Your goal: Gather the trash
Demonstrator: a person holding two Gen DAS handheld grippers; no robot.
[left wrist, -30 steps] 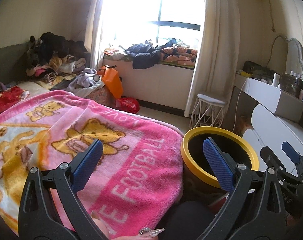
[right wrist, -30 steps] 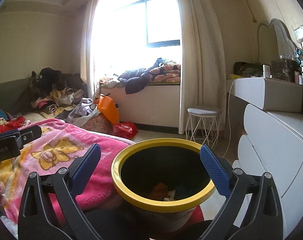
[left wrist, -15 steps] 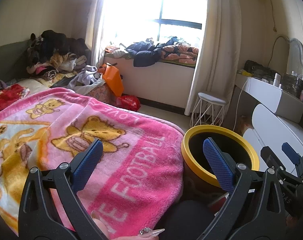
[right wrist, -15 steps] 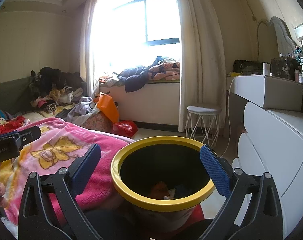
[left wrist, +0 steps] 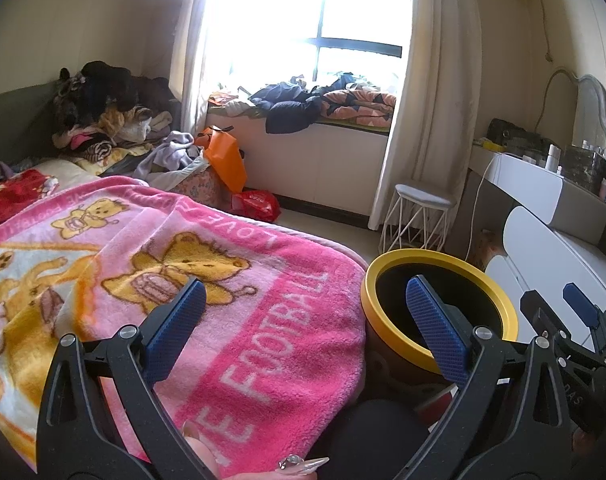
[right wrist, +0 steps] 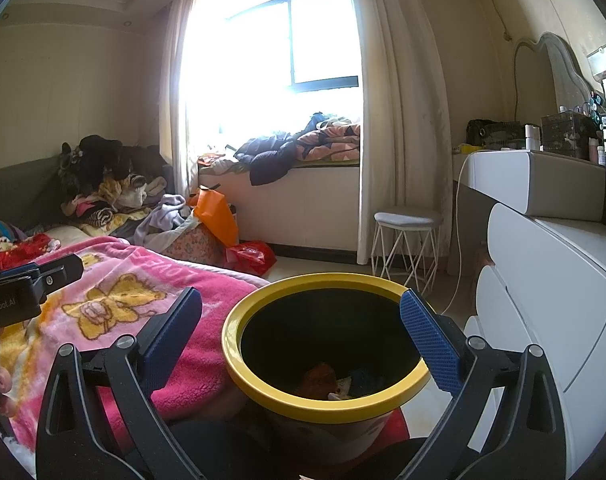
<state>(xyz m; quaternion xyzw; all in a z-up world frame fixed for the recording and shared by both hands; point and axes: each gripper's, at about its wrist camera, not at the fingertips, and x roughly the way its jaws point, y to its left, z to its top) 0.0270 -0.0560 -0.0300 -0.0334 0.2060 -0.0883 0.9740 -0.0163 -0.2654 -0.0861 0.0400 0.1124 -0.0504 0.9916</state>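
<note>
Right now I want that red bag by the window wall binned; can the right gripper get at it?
Probably not from here. The red bag lies on the floor well beyond the yellow-rimmed bin, which sits directly before the open right gripper, with the bed corner alongside.

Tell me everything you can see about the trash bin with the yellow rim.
The trash bin stands upright and open, no lid, beside the pink blanket's edge; whether they touch is unclear. It is round, with a thick, smooth yellow rim, a dark inside and a pale outer wall. Some scraps, orange, white and dark blue, lie at the bottom. The open right gripper frames it without touching.
</note>
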